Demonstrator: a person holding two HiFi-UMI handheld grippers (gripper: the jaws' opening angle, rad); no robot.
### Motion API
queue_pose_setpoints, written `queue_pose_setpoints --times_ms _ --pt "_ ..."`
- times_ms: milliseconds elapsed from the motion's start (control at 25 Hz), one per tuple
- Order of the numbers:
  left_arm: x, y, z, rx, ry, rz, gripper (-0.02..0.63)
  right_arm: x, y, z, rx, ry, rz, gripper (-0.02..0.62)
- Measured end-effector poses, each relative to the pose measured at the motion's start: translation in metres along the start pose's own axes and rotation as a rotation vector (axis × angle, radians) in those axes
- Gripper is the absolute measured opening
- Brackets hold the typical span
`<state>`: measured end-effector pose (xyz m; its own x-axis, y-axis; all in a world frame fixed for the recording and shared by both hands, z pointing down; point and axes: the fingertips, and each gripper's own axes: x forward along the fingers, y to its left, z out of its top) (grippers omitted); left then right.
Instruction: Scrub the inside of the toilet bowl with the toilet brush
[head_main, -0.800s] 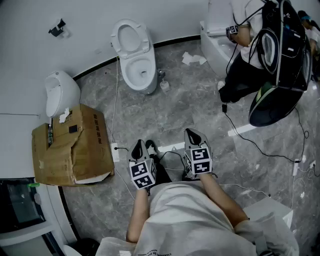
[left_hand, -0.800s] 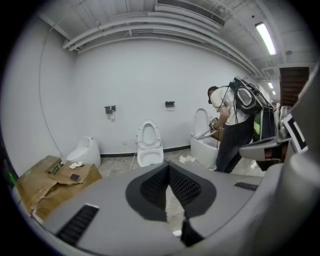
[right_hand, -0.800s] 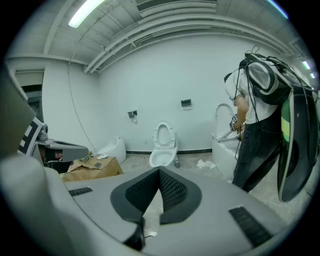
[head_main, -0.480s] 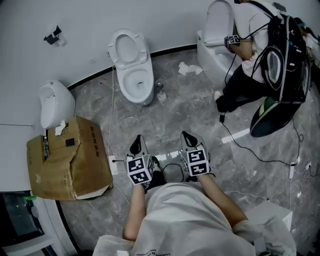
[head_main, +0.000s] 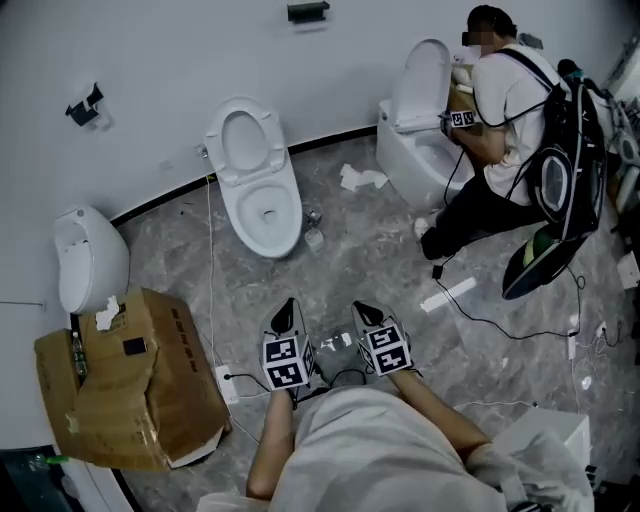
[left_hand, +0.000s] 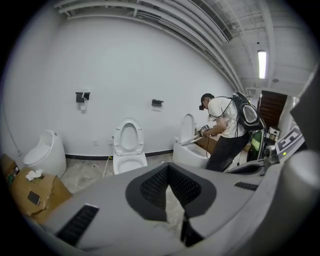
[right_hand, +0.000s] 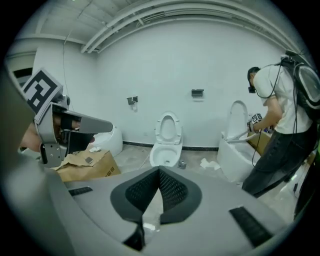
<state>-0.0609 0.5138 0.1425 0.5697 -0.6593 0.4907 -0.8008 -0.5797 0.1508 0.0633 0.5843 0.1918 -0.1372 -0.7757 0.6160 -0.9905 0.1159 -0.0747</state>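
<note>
**Change.** Against the head view of a moment ago, the toilet (head_main: 243, 205) sits lower in frame, more wall shows above it, and a second wall fitting (head_main: 308, 11) has entered at the top edge. The left gripper (head_main: 286, 312) and right gripper (head_main: 362, 312) have drawn nearer each other, close in front of the person's chest. Both remain well apart from the toilet.

**Reading for the task.** Judged as the approach stage, with scrubbing not begun. Each gripper's own view shows its jaws closed tip to tip with nothing between them, so no brush is in hand.

**Task items.** The toilet stands against the wall ahead, seat raised and bowl open. The brush is not identified for certain. A small item (head_main: 312, 236) stands on the floor just beside the toilet's base and may be it or its holder, but it is too small to tell.

**Count.**
- Grippers: 2, both empty.
- Toilets: 2, the one ahead and a second (head_main: 405, 165) at the right, where another person (head_main: 500, 110) is bent over it.
- Urinal (head_main: 90, 260): 1, at the left.
- Box (head_main: 150, 400): 1, torn, beside the urinal.
- Wall fittings: 2, counting the one at far left (head_main: 82, 103).
- Paper wads: 2, one on the floor (head_main: 362, 180) and one on the box (head_main: 106, 314).
</note>
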Motion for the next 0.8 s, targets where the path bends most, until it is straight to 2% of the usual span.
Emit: queue_pose_setpoints --times_ms 200,360,440,520,640,800 --pt "0.007 0.053 -0.007 0.003 0.051 -0.021 0.026 0.032 0.017 0.016 0.048 -0.01 -0.05 0.008" --pt "0.004 0.086 -0.014 -0.065 0.057 0.003 0.026 0.04 0.029 0.025 -0.021 0.032 -0.089 0.008" --pt "0.001 0.091 -0.02 -0.092 0.053 -0.001 0.026 0.042 0.026 0.024 -0.044 0.056 -0.127 0.008" --pt "0.002 0.088 -0.026 -0.083 0.069 -0.031 0.026 0.046 0.019 0.021 -0.027 0.062 -0.149 0.008" --pt "0.01 0.087 -0.033 -0.047 0.113 -0.07 0.026 0.061 0.019 0.019 -0.006 0.091 -0.142 0.008" --pt "0.011 0.103 -0.04 -0.057 0.138 -0.063 0.026 0.083 0.035 0.024 -0.04 0.12 -0.11 0.008"
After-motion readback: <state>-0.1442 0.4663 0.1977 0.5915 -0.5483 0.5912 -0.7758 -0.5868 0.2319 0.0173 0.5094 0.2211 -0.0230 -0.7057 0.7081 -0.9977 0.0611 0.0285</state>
